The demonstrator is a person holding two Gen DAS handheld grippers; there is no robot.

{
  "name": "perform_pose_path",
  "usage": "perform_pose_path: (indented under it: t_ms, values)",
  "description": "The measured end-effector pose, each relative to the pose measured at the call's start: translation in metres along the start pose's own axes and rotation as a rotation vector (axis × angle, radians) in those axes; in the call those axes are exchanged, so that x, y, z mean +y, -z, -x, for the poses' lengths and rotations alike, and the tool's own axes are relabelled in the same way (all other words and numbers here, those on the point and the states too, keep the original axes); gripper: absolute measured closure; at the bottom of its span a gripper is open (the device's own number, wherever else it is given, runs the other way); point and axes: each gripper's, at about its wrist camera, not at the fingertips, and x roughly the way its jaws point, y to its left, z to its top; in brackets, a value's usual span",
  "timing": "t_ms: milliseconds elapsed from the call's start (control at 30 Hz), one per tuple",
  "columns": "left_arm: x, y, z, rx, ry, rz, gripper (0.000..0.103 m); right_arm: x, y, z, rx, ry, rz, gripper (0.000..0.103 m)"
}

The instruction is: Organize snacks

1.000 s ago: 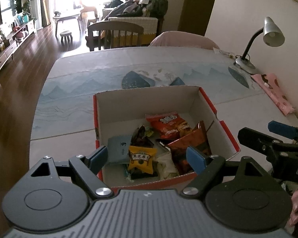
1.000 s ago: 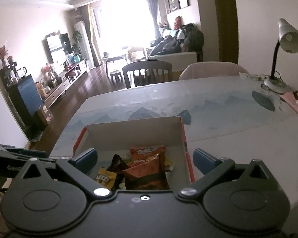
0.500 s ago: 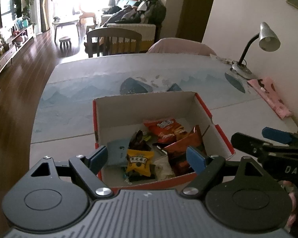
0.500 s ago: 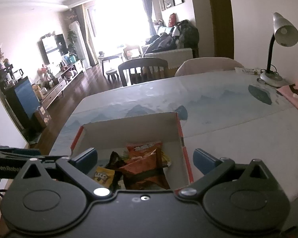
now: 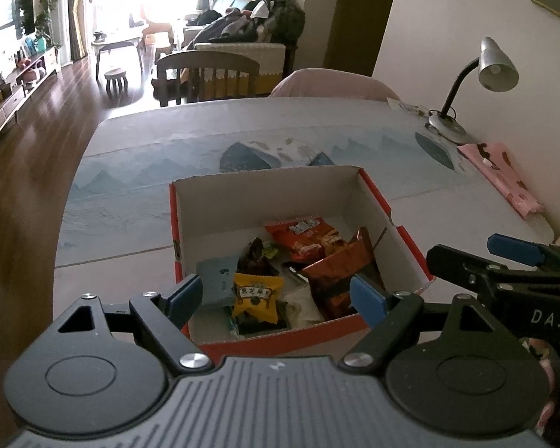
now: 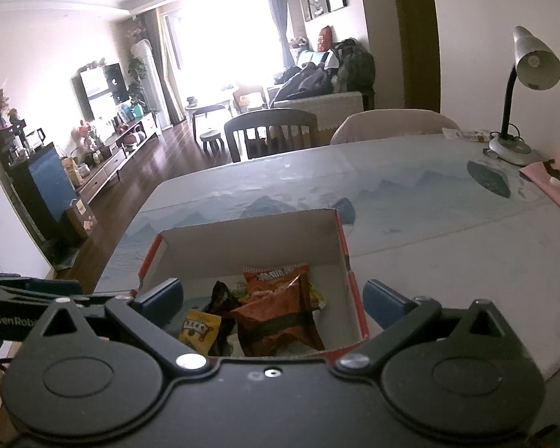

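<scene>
A red-edged cardboard box (image 5: 265, 190) (image 6: 250, 235) stands on the table near its front edge. Inside lie several snack packets: a yellow one (image 5: 257, 296) (image 6: 199, 330), an orange-red bag (image 5: 304, 232) (image 6: 276, 274), a brown-orange bag (image 5: 339, 272) (image 6: 280, 317), a dark wrapper (image 5: 255, 257) and a grey-blue pack (image 5: 216, 280). My left gripper (image 5: 276, 296) hangs open above the box's near side with nothing between its fingers. My right gripper (image 6: 272, 298) is open too and empty, over the box's near right corner; in the left wrist view it shows as a black body (image 5: 504, 272).
The table (image 5: 149, 171) has a blue mountain-print cover. A desk lamp (image 5: 466, 86) (image 6: 519, 86) stands at the far right, with a pink patterned cloth (image 5: 500, 175) beside it. Two chairs (image 5: 205, 74) stand at the far edge. The floor drops off to the left.
Both views have drawn back a little from the box, so more of the table and room shows. Both grippers have stayed open and the snacks have not moved.
</scene>
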Motion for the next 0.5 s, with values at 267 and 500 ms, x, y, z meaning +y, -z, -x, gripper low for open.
perform_pose_path:
  t_ms: [267, 500]
  values:
    - [0.0010, 0.0019, -0.0017, 0.005, 0.011, -0.002, 0.017, 0.0010, 0.0009, 0.0000, 0.010, 0.012, -0.018, 0.000]
    - [0.0004, 0.0028, -0.0018, 0.002, 0.012, -0.003, 0.017, 0.0008, 0.0029, -0.0002, 0.009, 0.019, -0.022, 0.000]
